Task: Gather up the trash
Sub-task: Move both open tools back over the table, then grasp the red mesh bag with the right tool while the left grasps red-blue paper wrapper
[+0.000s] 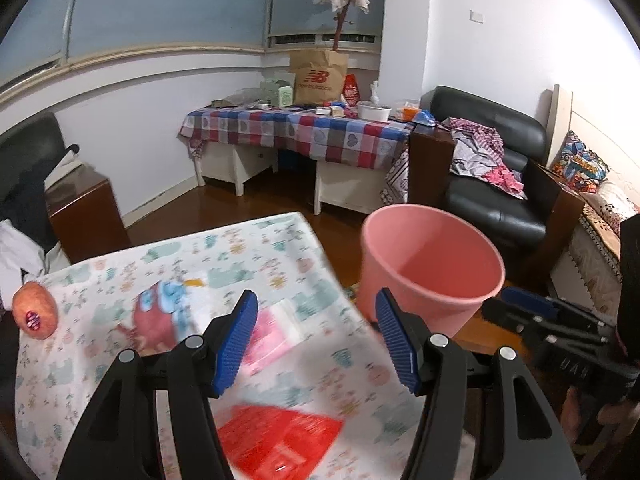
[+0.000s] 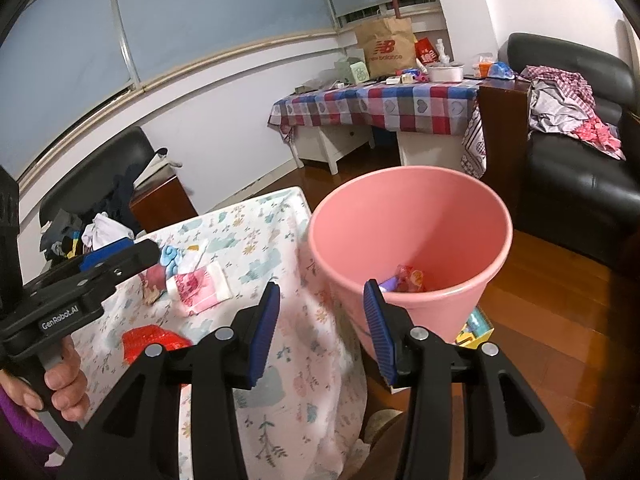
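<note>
Through my left wrist camera, my left gripper (image 1: 316, 332) is spread wide with nothing between its pads, above the patterned tablecloth (image 1: 248, 256). On the cloth lie a pink wrapper (image 1: 268, 336), a red wrapper (image 1: 280, 440) and a blurred red-and-blue packet (image 1: 160, 316). The pink bin (image 1: 432, 268) stands just beside the table.

Through my right wrist camera, my right gripper (image 2: 320, 316) is wide open too, empty, near the bin's rim; candy wrappers (image 2: 408, 280) lie inside.
</note>
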